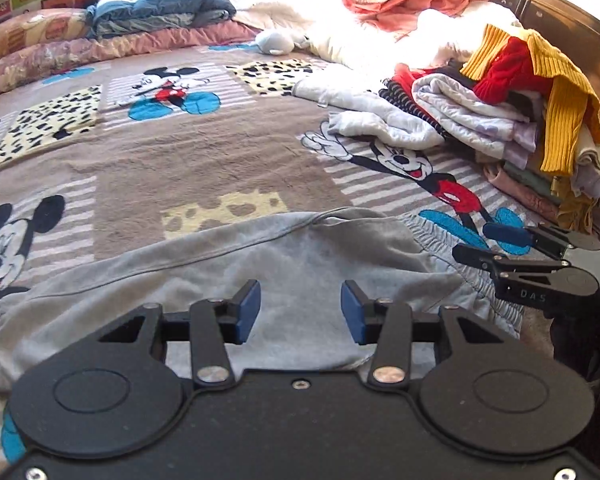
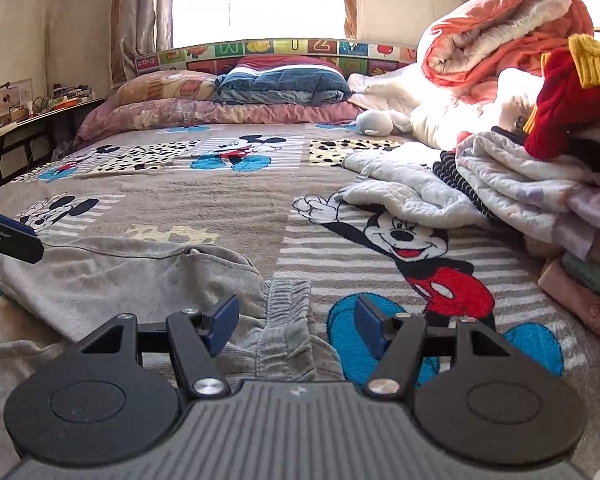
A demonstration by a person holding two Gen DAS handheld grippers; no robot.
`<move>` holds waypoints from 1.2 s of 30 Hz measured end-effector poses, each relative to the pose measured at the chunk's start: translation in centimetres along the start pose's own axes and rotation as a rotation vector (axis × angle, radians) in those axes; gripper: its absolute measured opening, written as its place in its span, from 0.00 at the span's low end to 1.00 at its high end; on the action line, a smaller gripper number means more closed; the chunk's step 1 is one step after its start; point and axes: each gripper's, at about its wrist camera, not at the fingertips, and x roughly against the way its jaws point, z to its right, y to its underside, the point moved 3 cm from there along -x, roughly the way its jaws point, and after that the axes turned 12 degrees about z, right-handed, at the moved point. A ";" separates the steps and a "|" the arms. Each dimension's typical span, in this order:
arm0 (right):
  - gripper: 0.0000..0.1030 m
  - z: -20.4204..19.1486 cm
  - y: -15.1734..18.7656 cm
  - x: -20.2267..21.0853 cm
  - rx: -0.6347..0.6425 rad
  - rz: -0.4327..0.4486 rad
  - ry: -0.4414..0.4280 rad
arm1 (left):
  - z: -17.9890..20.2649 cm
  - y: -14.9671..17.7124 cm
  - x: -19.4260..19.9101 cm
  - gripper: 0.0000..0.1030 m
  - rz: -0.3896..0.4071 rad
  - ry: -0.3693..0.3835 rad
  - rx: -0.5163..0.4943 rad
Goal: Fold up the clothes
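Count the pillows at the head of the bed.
3 pillows show. A long pink pillow lies along the headboard, a yellow-patterned pillow sits on its left part, and a blue and maroon pillow on its right. The bedding heap may hide more.

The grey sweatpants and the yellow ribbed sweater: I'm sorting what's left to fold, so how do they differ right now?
The grey sweatpants lie spread flat on the Mickey Mouse blanket; the yellow ribbed sweater hangs crumpled over the clothes pile. The sweatpants are smooth fleece with an elastic waistband, the sweater ribbed knit. The sweatpants lie right below both grippers, the sweater farther off. Neither is folded.
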 end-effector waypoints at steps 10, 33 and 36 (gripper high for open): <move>0.42 1.5 2.8 -1.4 -0.149 -0.109 -0.067 | 1.5 -1.2 -12.0 0.29 -0.158 -0.066 -0.067; 0.45 2.1 2.6 -1.9 -0.195 -0.092 -0.032 | -2.9 0.6 -11.7 0.29 -0.190 -0.170 0.008; 0.45 2.1 2.7 -2.1 -0.204 -0.089 -0.029 | -3.6 -0.9 -12.7 0.25 -0.167 -0.234 -0.009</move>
